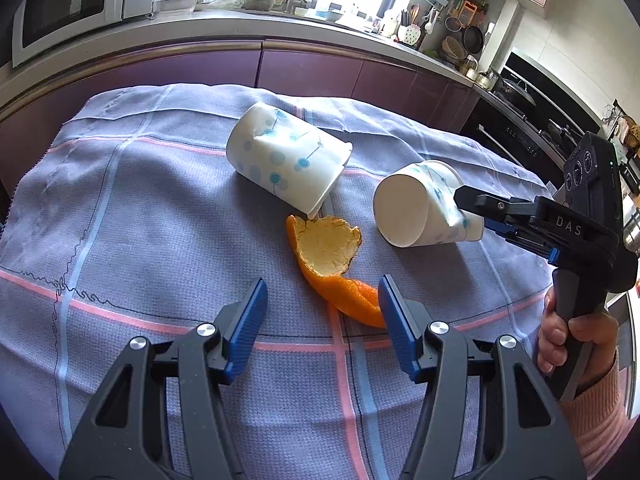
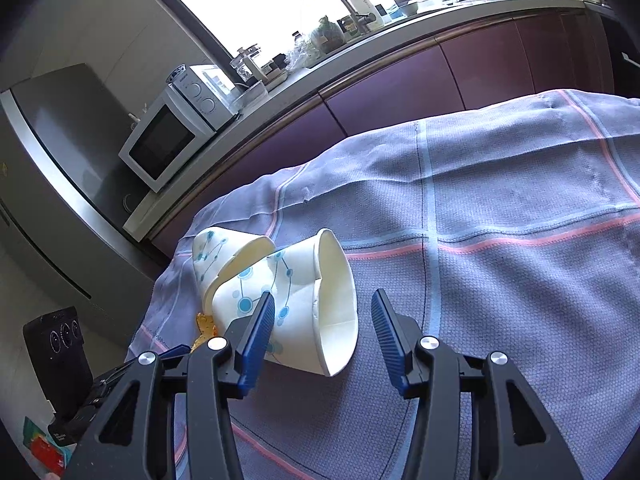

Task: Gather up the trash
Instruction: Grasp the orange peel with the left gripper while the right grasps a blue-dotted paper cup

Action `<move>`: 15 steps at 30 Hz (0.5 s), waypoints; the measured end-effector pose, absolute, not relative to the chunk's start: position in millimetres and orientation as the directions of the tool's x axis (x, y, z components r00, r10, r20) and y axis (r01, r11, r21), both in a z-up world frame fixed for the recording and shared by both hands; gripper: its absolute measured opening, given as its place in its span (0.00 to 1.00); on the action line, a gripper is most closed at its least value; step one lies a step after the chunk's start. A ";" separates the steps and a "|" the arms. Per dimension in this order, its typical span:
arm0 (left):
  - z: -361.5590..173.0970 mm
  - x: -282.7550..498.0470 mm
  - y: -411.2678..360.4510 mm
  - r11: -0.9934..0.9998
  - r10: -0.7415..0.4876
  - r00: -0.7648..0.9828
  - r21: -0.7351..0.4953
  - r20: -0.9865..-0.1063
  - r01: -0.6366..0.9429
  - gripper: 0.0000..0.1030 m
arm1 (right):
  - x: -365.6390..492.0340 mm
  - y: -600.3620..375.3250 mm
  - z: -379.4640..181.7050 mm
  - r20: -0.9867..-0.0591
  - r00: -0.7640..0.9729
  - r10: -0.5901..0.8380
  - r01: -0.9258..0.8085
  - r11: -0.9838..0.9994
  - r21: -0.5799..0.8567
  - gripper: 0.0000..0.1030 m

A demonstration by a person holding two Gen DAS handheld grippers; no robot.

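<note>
1. Checked cloth (image 1: 132, 208) covers the table; its right half lies bare.
2. Two crushed paper cups (image 1: 286, 158) (image 1: 416, 210) lie mid-cloth.
3. Right gripper (image 2: 322, 330), marked "DAS", jaws apart astride the nearer cup's rim.
4. Left gripper (image 1: 322, 322), jaws apart, over the orange peel (image 1: 328, 256) just below the cups.

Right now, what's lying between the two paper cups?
Only bare cloth between far cup and near cup; the orange peel lies just in front, in the left wrist view.

Black gripper (image 1: 322, 330) frames, ribbed blue fingers (image 1: 246, 330), pink knitted sleeve (image 1: 600, 412).
</note>
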State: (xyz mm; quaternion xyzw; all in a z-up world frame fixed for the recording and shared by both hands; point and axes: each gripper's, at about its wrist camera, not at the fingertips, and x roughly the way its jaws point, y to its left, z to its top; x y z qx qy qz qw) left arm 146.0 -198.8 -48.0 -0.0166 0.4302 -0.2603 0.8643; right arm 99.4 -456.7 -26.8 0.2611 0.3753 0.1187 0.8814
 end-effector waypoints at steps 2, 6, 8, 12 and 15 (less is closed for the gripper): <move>-48.7 147.5 -199.5 0.861 -0.470 0.486 -0.261 -0.737 0.436 0.54 | 99.6 -456.8 -27.0 -0.598 0.689 0.410 -0.016 0.833 0.554 0.47; -50.6 149.2 -201.1 0.856 -0.481 0.472 -0.278 -0.739 0.436 0.48 | 99.7 -452.5 -26.7 -0.599 0.681 0.422 -0.033 0.835 0.550 0.47; -51.6 150.6 -201.1 0.849 -0.493 0.461 -0.292 -0.738 0.441 0.46 | 99.4 -450.3 -25.8 -0.599 0.679 0.424 -0.041 0.837 0.546 0.46; -53.2 151.1 -202.0 0.840 -0.508 0.445 -0.308 -0.738 0.447 0.37 | 97.6 -448.9 -23.4 -0.591 0.679 0.435 -0.057 0.834 0.549 0.37; -54.1 151.5 -201.3 0.829 -0.525 0.431 -0.327 -0.734 0.454 0.33 | 95.9 -446.7 -22.0 -0.586 0.677 0.445 -0.072 0.832 0.550 0.25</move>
